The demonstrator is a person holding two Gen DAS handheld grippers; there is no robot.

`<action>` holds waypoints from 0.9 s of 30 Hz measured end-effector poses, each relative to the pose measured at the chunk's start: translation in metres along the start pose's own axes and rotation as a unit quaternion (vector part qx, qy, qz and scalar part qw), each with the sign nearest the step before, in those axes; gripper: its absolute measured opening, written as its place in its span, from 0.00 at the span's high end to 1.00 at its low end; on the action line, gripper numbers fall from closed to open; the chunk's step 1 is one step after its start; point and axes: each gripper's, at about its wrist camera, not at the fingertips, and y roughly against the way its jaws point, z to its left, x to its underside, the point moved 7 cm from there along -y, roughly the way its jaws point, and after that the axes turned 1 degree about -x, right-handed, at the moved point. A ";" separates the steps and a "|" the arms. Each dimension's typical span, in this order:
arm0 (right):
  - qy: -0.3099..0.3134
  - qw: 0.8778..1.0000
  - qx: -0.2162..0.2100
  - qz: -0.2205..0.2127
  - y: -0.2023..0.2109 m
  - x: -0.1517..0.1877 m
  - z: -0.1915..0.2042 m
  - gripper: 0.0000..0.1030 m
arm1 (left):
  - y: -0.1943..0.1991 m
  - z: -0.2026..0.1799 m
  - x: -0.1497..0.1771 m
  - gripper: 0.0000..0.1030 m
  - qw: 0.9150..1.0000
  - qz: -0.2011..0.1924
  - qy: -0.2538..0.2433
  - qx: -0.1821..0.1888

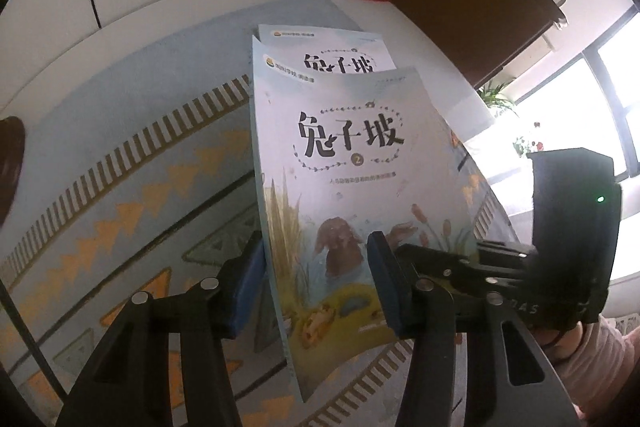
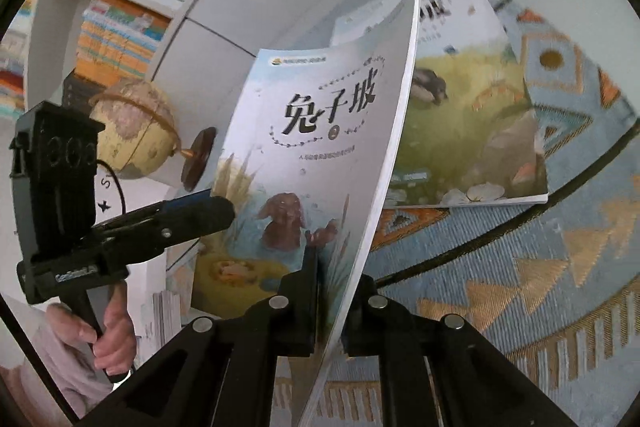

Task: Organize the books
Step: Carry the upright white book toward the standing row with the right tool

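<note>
1. The right tongs [image 2: 334,301] are clenched on the lower edge of the raised book [image 2: 312,163], its cover bent and lifted off the patterned mat [image 2: 520,267]
2. The left tongs [image 1: 316,283] straddle the raised book's spine-side lower corner; one blue pad [image 1: 248,283] lies against that edge, but whether both pads press I cannot tell
3. Behind the raised book, a second book [image 2: 472,115] lies flat on the mat
4. A globe [image 2: 132,131] stands left of the raised book in the right wrist view
</note>
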 end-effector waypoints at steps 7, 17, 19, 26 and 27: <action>0.022 1.000 -0.002 0.002 0.015 0.010 0.028 0.92 | 0.031 -0.006 0.016 0.54 0.999 -0.028 0.002 -0.015; 0.068 0.997 -0.015 0.014 0.018 0.037 0.101 0.91 | 0.101 0.016 0.054 0.54 0.995 -0.079 0.040 -0.041; 0.081 0.996 -0.018 0.017 0.015 0.044 0.118 0.91 | 0.120 0.026 0.067 0.54 0.994 -0.091 0.051 -0.045; 0.125 0.991 -0.034 0.040 -0.006 0.074 0.183 0.91 | 0.165 0.066 0.111 0.54 0.985 -0.123 0.100 -0.064; 0.131 0.990 -0.038 0.046 -0.011 0.081 0.193 0.91 | 0.176 0.076 0.123 0.54 0.983 -0.128 0.109 -0.071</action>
